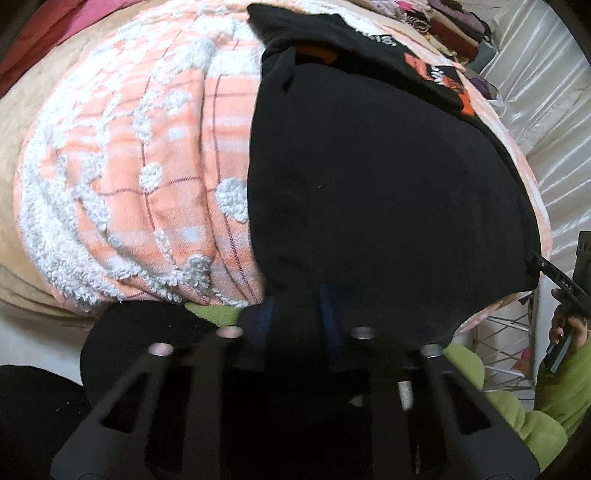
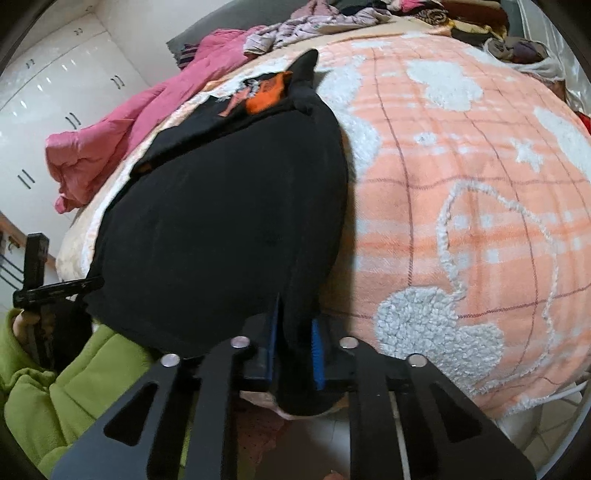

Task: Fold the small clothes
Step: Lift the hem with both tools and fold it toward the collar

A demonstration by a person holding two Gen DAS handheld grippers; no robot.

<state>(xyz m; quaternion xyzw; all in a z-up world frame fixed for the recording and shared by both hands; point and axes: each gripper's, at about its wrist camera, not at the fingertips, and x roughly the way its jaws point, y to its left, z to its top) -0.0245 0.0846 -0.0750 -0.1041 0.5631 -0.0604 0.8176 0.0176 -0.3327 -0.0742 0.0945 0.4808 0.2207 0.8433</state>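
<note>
A black garment (image 1: 388, 184) with an orange and white print (image 1: 443, 79) at its far end lies on an orange checked blanket (image 1: 147, 147). My left gripper (image 1: 297, 314) is shut on the garment's near edge, blue pads either side of the cloth. In the right wrist view the same garment (image 2: 221, 221) fills the left half, its orange print (image 2: 266, 96) far off. My right gripper (image 2: 295, 350) is shut on the garment's other near corner. Each gripper shows in the other's view, the right one at the garment's right edge (image 1: 554, 280) and the left one at its left edge (image 2: 59, 288).
The blanket (image 2: 461, 203) covers a bed. A pink quilt (image 2: 122, 125) and a heap of clothes (image 2: 369, 14) lie at the far side. White cupboards (image 2: 55, 92) stand to the left. My green sleeves (image 2: 55, 387) are near the bed's edge.
</note>
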